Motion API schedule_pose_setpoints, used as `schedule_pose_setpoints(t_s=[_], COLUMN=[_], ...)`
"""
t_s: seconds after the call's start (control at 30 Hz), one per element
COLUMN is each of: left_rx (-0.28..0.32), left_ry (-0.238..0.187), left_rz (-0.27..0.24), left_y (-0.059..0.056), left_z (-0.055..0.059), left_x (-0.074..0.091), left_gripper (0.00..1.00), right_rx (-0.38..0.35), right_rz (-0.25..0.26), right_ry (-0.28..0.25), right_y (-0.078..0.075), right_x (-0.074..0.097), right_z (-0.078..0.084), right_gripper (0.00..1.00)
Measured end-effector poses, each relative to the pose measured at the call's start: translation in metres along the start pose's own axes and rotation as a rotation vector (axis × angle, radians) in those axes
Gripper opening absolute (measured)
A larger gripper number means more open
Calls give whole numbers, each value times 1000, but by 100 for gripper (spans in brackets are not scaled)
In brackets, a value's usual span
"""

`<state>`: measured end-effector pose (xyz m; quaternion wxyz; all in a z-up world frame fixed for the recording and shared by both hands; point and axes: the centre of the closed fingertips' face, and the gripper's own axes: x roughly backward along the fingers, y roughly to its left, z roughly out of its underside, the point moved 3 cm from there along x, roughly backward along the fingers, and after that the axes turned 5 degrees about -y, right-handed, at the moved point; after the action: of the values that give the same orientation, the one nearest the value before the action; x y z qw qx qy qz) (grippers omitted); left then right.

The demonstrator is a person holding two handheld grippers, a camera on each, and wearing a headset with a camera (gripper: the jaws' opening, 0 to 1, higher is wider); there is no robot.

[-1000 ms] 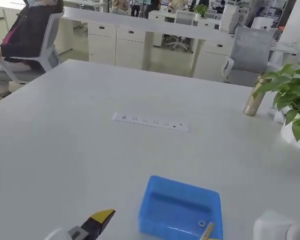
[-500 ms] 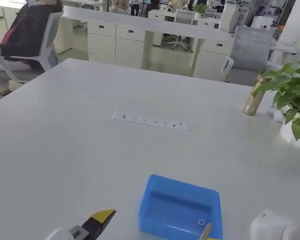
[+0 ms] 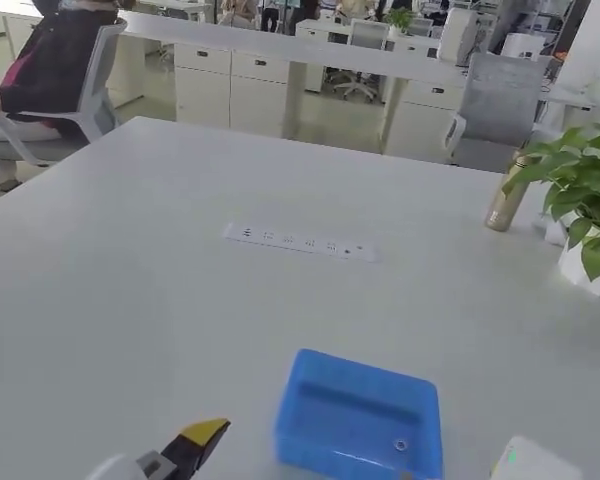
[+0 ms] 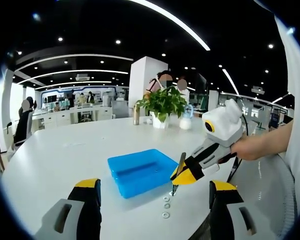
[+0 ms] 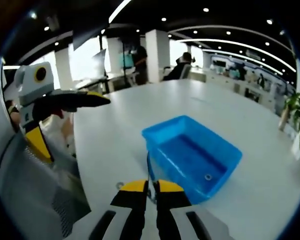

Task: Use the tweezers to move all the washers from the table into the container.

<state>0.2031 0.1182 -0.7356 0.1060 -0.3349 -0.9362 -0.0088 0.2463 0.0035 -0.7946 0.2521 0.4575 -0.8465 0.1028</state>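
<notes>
The blue container (image 3: 358, 412) sits near the table's front edge with one washer (image 3: 400, 446) inside, also seen as a washer (image 5: 207, 176) in the right gripper view. My right gripper (image 5: 150, 187) is shut on the tweezers (image 5: 150, 175). In the left gripper view the right gripper (image 4: 184, 176) holds the tweezers (image 4: 180, 165) tip-down just above three washers (image 4: 166, 205) lying on the table beside the container (image 4: 140, 172). My left gripper (image 4: 155, 199) stands wide open with nothing between its jaws, left of the container; its yellow tip (image 3: 202, 436) shows in the head view.
A white power strip (image 3: 298, 243) lies mid-table. A potted plant (image 3: 585, 195) and a gold bottle (image 3: 507, 200) stand at the far right. A person sits on a chair (image 3: 75, 90) at the far left. Office desks and chairs are behind the table.
The tweezers' tip, which stood over the container's front right corner, has dropped out of the head view, and the right gripper has sunk lower. The washer stays in the container.
</notes>
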Motion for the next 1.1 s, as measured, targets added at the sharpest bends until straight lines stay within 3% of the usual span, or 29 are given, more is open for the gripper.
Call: schedule_pose_setpoints(t_s=[0.1, 0.2, 0.27, 0.4, 0.73, 1.1], left_rx=[-3, -4, -4, 2, -2, -5], left_ry=[-1, 1, 0, -2, 5, 10], left_rz=[2, 1, -3, -2, 2, 5], left_y=[0, 0, 1, 1, 0, 0], left_z=[0, 0, 0, 0, 1, 1], left_x=[0, 0, 0, 0, 0, 0], left_gripper=[91, 91, 91, 91, 90, 90], right_rx=[-36, -194, -237, -206, -202, -197], right_rz=[6, -20, -10, 4, 3, 32], right_ry=[-16, -102, -114, -105, -151, -209], right_y=[-3, -1, -3, -7, -10, -36], right_x=[0, 0, 3, 8, 21, 32], right_z=[1, -4, -6, -10, -38, -66], right_gripper=[3, 3, 3, 3, 3, 3])
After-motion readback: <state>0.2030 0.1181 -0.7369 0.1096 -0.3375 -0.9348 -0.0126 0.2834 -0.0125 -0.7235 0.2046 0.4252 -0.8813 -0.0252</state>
